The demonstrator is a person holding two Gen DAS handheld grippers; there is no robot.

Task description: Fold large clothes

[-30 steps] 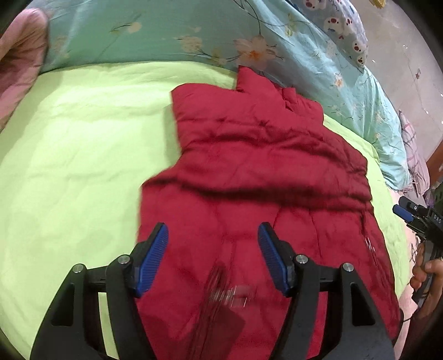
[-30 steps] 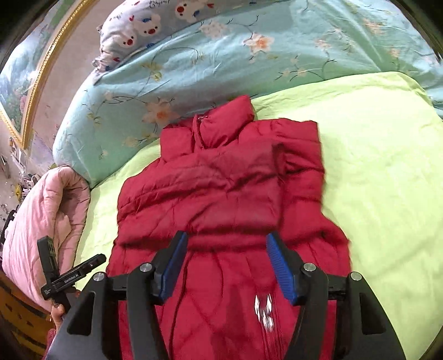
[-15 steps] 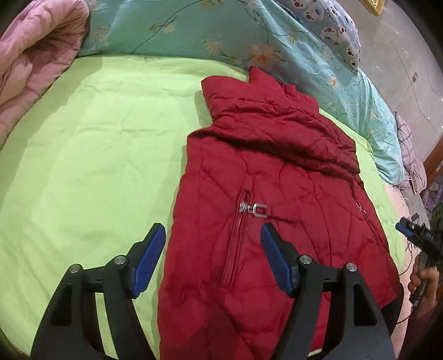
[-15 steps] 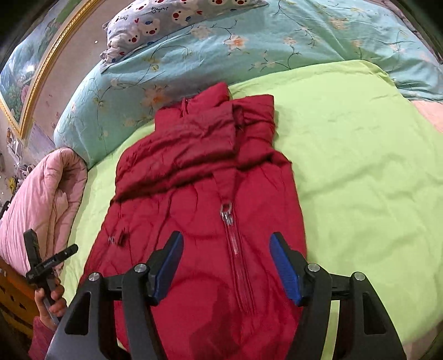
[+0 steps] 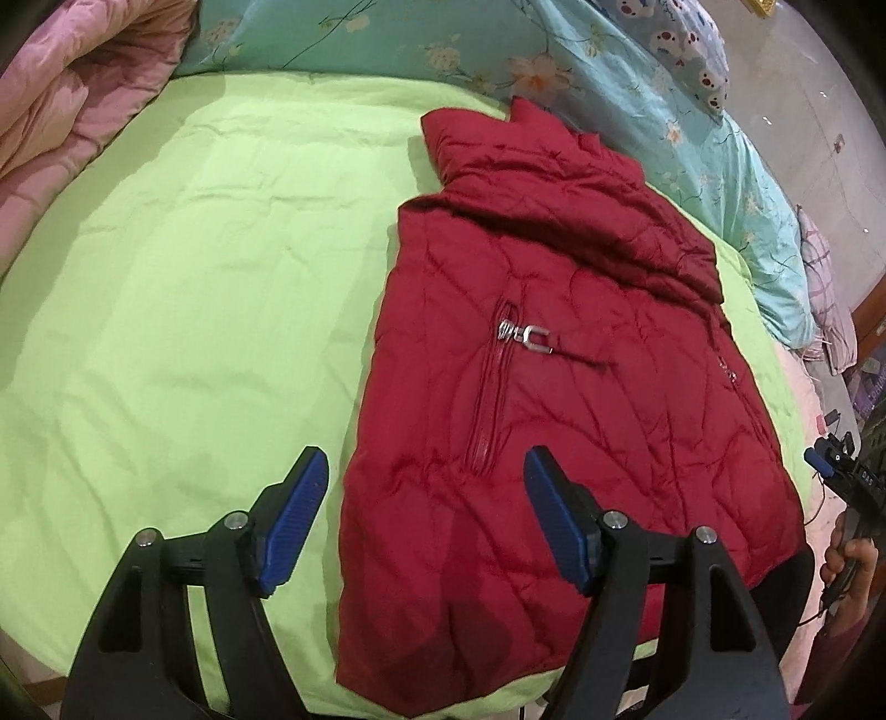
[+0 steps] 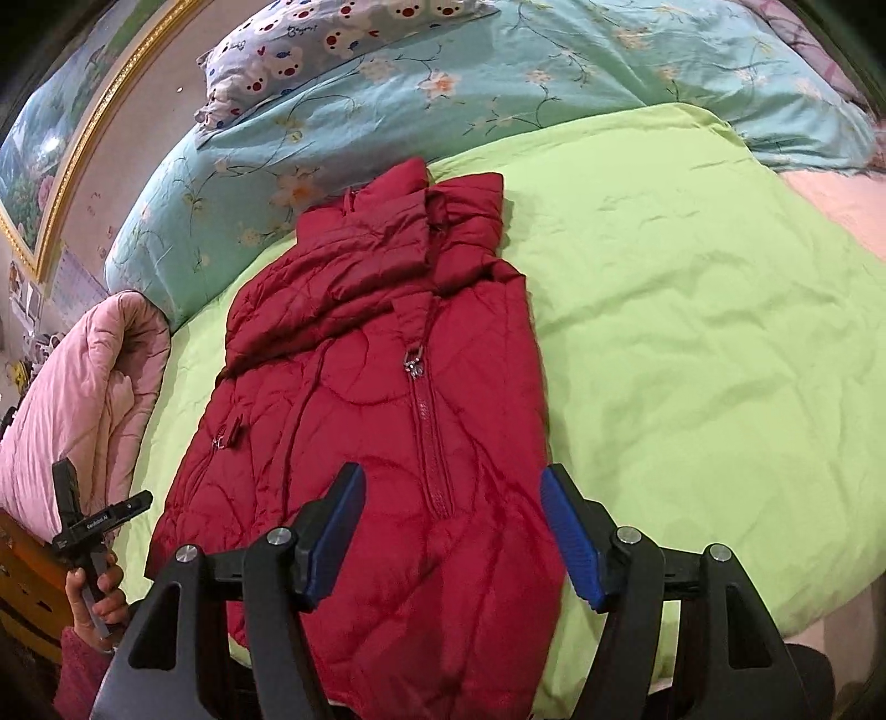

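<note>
A dark red quilted jacket point(image 5: 565, 387) lies flat on the lime green bedspread point(image 5: 183, 310), zipper side up, collar toward the pillows, its sleeves folded across the upper chest. It also shows in the right wrist view point(image 6: 398, 421). My left gripper point(image 5: 426, 520) is open and empty, hovering above the jacket's hem near its left edge. My right gripper point(image 6: 454, 537) is open and empty above the hem near the zipper's lower end. Each gripper shows small at the edge of the other's view, held in a hand.
A turquoise floral duvet point(image 6: 454, 83) and a bear-print pillow point(image 6: 310, 50) lie along the head of the bed. A pink quilt point(image 6: 72, 399) is bunched beside the jacket's side. The bed's near edge runs just below the hem.
Both grippers have pulled back toward the foot of the bed and risen, so the whole jacket now shows. The jacket lies still, with its sleeves folded over the chest.
</note>
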